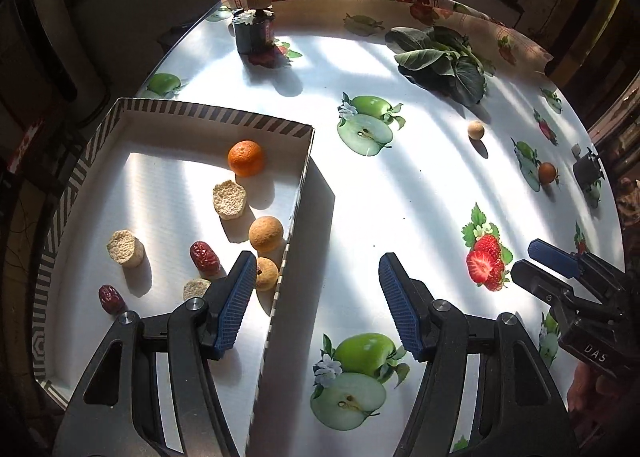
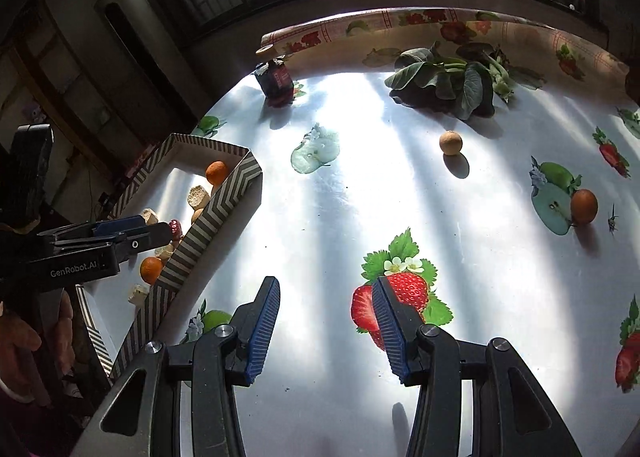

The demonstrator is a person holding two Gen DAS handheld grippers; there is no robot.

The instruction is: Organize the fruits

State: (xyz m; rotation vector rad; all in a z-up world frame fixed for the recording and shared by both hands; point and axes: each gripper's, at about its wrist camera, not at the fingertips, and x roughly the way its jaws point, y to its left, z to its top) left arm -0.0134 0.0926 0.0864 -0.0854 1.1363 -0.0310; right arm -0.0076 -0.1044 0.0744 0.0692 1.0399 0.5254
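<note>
Left wrist view: left gripper nearest, jaws apart and empty, straddling the right wall of the striped tray, one blue finger over the tray floor, the other over the bare tabletop. Inside the tray, near to far: a red date by the near left, a second date, pale rice-cake rounds, two tan round fruits against the tray's right wall, a mandarin toward the tray's far wall. Right of the tray, well apart from it: right gripper low at the frame edge, then a small orange-brown fruit, a tan round fruit farther out, leafy greens beyond that. Behind the tray's far wall, a dark bottle with a tan cap, upright.

Right wrist view: right gripper nearest, jaws apart, nothing between them, over a printed strawberry on the tabletop. Left of it, striped tray with the left gripper hanging over the tray's near part; a mandarin near, another at the tray's far end. Right of the tray, loose on the cloth: orange-brown fruit, tan fruit farther, leafy greens and dark bottle farthest.
</note>
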